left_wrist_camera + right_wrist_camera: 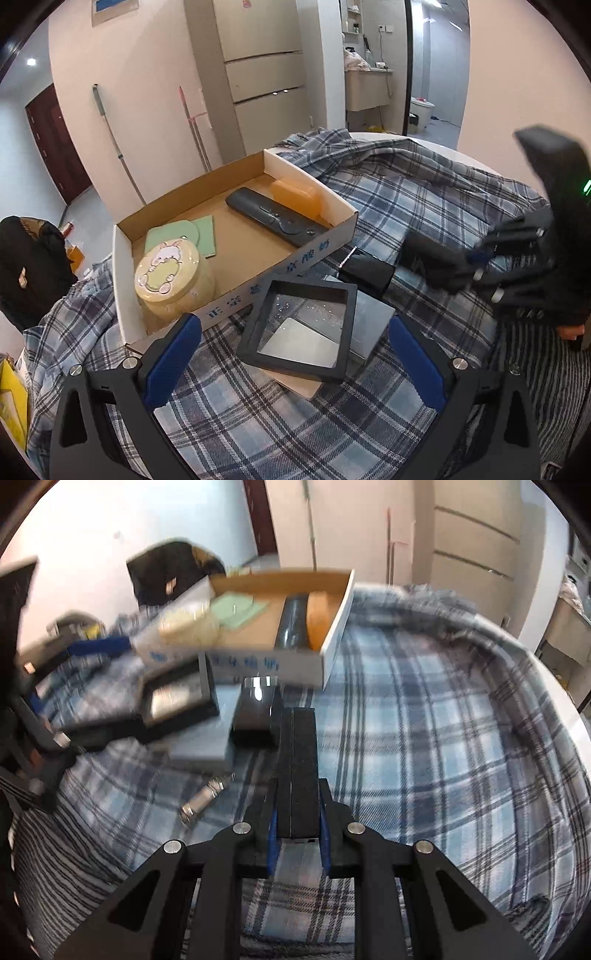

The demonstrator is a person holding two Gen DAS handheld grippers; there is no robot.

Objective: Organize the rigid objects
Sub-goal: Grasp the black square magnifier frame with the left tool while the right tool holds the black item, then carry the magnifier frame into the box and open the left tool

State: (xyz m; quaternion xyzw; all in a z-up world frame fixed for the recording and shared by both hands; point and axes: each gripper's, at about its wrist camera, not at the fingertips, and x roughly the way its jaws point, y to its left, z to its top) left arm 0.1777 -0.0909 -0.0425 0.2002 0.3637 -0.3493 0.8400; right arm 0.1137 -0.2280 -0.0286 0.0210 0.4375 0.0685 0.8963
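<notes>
Seen on a plaid cloth (369, 199) spread over a bed: at far left, a shallow cardboard box (317, 254) holding a round yellow tin (168, 277) with a rabbit lid in its near corner, green cards (199, 232) beside it, then a dark remote (273, 218) lying lengthwise and an orange case (295, 195) against the far wall. Just right of the box's printed front, a black square frame (295, 328) tilted on flat grey and tan panels, with a glossy black block (365, 273) behind it. Below, left gripper (295, 365) with blue pads wide apart, nothing between them, the frame just ahead. Farther right, right gripper (297, 849) clamped on a slim black bar (297, 768) pointing toward the box. Near it on the cloth, a small metal cylinder (203, 801), untouched.
</notes>
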